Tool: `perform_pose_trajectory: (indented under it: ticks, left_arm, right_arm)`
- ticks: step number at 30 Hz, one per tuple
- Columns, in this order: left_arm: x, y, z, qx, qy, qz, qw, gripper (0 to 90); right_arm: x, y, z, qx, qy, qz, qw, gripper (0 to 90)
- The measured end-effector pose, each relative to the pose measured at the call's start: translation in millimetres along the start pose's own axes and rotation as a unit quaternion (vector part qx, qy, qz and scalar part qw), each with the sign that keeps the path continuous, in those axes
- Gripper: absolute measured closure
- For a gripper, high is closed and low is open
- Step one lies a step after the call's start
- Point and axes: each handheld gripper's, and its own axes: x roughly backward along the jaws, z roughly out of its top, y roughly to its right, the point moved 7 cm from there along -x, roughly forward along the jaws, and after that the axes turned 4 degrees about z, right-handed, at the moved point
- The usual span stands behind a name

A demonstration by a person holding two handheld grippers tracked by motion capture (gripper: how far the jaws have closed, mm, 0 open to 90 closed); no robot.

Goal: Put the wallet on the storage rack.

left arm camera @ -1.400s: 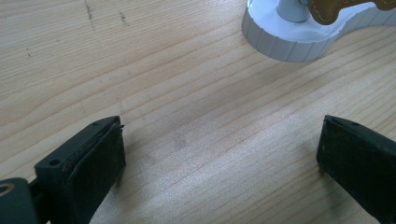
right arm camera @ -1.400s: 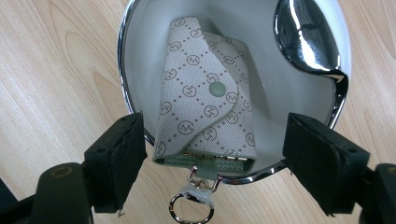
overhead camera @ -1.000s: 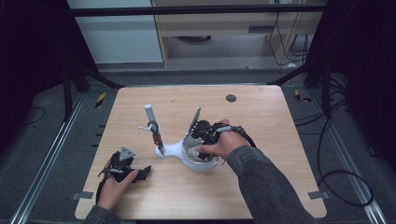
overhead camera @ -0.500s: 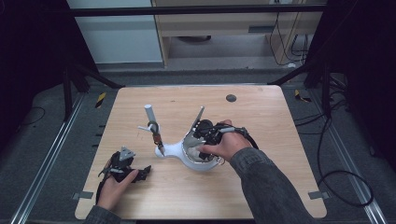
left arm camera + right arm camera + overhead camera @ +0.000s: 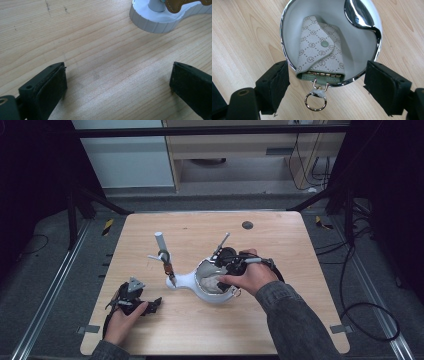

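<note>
Looking down from the high view, the right gripper (image 5: 223,265) sits over the white dish (image 5: 212,296) near the middle of the tabletop (image 5: 280,230), with the person's hand wrapped around it. A half second back the hand sat in much the same spot, so it has hardly travelled. The dish belongs to a white stand whose narrow neck runs left to a small base carrying an upright post (image 5: 161,242). The left gripper (image 5: 134,301) rests low on the tabletop near the front left corner, well apart from the dish, and has not shifted from where it was a second ago.

From the left gripper view, its two black jaws stand wide apart over bare wood with nothing between them. The ribbed round base of the stand (image 5: 155,23) shows at the top edge.

From the right gripper view, a pale patterned key case (image 5: 320,53) with a green snap lies tilted in the chrome-rimmed dish (image 5: 287,60), its lower end propped on the near rim and its key ring (image 5: 315,101) hanging outside over the wood. The jaws stand either side of that end, clear of it and gripping nothing; they have just been opening. To my eye that reads as a release: the case looks delivered, and the hand is free to draw back.
</note>
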Motion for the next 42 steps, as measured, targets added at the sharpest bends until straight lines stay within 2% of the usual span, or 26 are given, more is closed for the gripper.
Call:
perform_pose_trajectory:
  ticks: [11, 20, 27, 29, 30, 32, 34, 39, 42]
  left_arm:
    - [0.0, 0.2, -0.1, 0.001, 0.000, 0.001, 1.0000, 0.3]
    - [0.3, 0.2, -0.3, 0.001, -0.001, 0.001, 1.0000, 0.3]
    - [0.3, 0.3, -0.4, 0.001, -0.001, 0.001, 1.0000, 0.3]
    - [0.3, 0.3, -0.4, 0.001, -0.001, 0.001, 1.0000, 0.3]
    - [0.3, 0.3, -0.4, 0.001, -0.001, 0.001, 1.0000, 0.3]
    - [0.3, 0.3, -0.4, 0.001, -0.001, 0.001, 1.0000, 0.3]
    - [0.4, 0.4, -0.4, 0.001, -0.001, 0.001, 1.0000, 0.3]
    - [0.3, 0.4, -0.4, 0.001, -0.001, 0.001, 1.0000, 0.3]
    - [0.3, 0.4, -0.4, 0.001, -0.001, 0.001, 1.0000, 0.3]
  right_arm:
    - [6.8, 6.8, -6.0, -0.016, 0.030, -0.001, 0.9994, 16.8]
    - [11.6, 14.1, -10.6, -0.028, 0.063, -0.004, 0.9976, 13.0]
    - [17.3, 22.9, -14.1, -0.033, 0.096, -0.015, 0.9947, 8.5]
    - [19.0, 25.0, -15.1, -0.039, 0.109, -0.009, 0.9932, 7.9]
    - [20.4, 28.1, -16.5, -0.043, 0.121, -0.014, 0.9916, 7.4]
    - [21.0, 29.3, -17.5, -0.044, 0.126, -0.013, 0.9909, 7.4]
    - [22.2, 32.9, -21.1, -0.056, 0.138, -0.009, 0.9888, 7.3]
    - [21.4, 37.9, -27.2, -0.065, 0.138, -0.014, 0.9883, 7.0]
    - [20.1, 41.0, -31.4, -0.073, 0.143, -0.013, 0.9869, 6.6]
